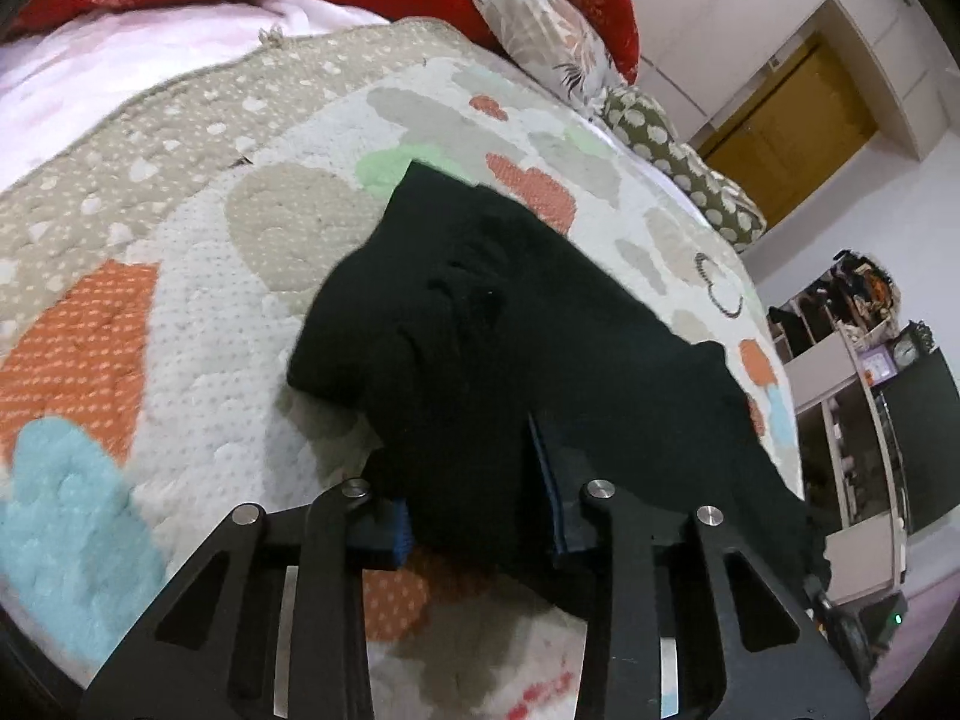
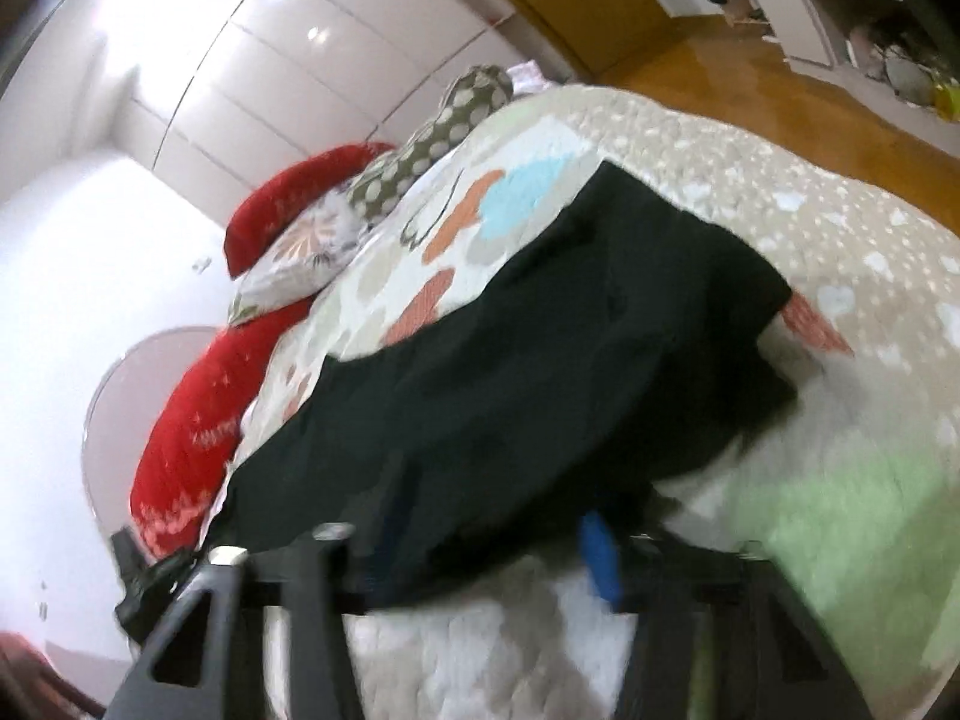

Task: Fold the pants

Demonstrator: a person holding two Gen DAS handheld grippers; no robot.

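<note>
Left claw (image 1: 480, 516): clamped on black pants (image 1: 510, 324) edge. Right claw (image 2: 492, 546): likewise gripping pants, view blurred. Pants lie bunched on bed (image 1: 180, 300). Step: fold underway; next, carry held edge across evenly.

Matt black cloth pants (image 1: 510, 324) on a nubby, fleecy blanket (image 1: 198, 324); glossy white cabinet doors (image 2: 288, 54); polished wood floor (image 2: 726, 72).

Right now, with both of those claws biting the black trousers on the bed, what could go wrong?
1. The left gripper holds a thick bunch of the black pants, so layers may slip out unevenly.
2. The right gripper pinches only an edge of the cloth, and its view is blurred, so the grip may fail.
3. Dragging could rumple the patterned blanket.
</note>
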